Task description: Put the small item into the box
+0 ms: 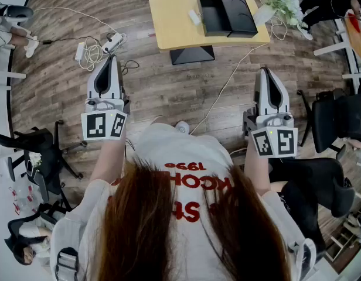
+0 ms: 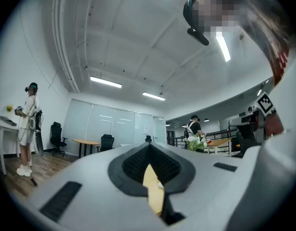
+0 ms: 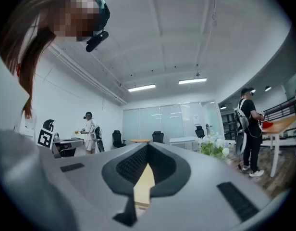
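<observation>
An open black box [image 1: 226, 15] lies on the far end of a light wooden table [image 1: 172, 16], its two halves side by side. A small white item [image 1: 194, 17] rests on the table just left of the box. I hold both grippers low over the floor, well short of the table, and both point toward it. My left gripper [image 1: 112, 58] and my right gripper [image 1: 265, 70] are shut with nothing between the jaws. In each gripper view the jaws [image 2: 149, 146] [image 3: 148, 146] meet, and a sliver of the yellow table shows through the slit.
White flowers [image 1: 284, 2] stand right of the table. Cables and a power strip [image 1: 95, 47] lie on the wooden floor at the left. Black office chairs [image 1: 336, 119] stand at the right and another [image 1: 37, 151] at the left. Other people stand in the room.
</observation>
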The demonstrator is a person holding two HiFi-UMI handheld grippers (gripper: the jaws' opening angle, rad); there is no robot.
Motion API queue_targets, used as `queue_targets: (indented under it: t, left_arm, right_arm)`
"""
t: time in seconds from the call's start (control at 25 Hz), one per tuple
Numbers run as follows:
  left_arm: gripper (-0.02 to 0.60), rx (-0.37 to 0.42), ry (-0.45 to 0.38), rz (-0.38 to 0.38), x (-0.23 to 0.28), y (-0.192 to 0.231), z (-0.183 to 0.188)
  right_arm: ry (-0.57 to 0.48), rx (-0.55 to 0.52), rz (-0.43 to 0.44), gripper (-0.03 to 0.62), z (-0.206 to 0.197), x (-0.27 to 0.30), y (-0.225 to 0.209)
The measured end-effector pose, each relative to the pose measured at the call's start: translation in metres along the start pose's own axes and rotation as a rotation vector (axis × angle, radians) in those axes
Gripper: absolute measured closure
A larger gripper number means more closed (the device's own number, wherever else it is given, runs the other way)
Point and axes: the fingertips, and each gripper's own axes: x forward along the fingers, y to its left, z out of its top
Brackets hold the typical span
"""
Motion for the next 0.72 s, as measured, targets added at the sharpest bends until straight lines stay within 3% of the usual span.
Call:
queue_targets:
  t: [0.32,0.72]
  left_arm:
    - [0.577,0.004,0.008,0.0,0.006,-0.007,0.002]
    - [0.577,-0.008,0.046,0.017,0.026,0.004,-0.01]
  right_arm:
    - [-0.042,0.065,-0.022,0.588,0.004,-0.002,-0.014]
    - [-0.02,0.127,0.004,0.588,-0.012,0.029,-0.017]
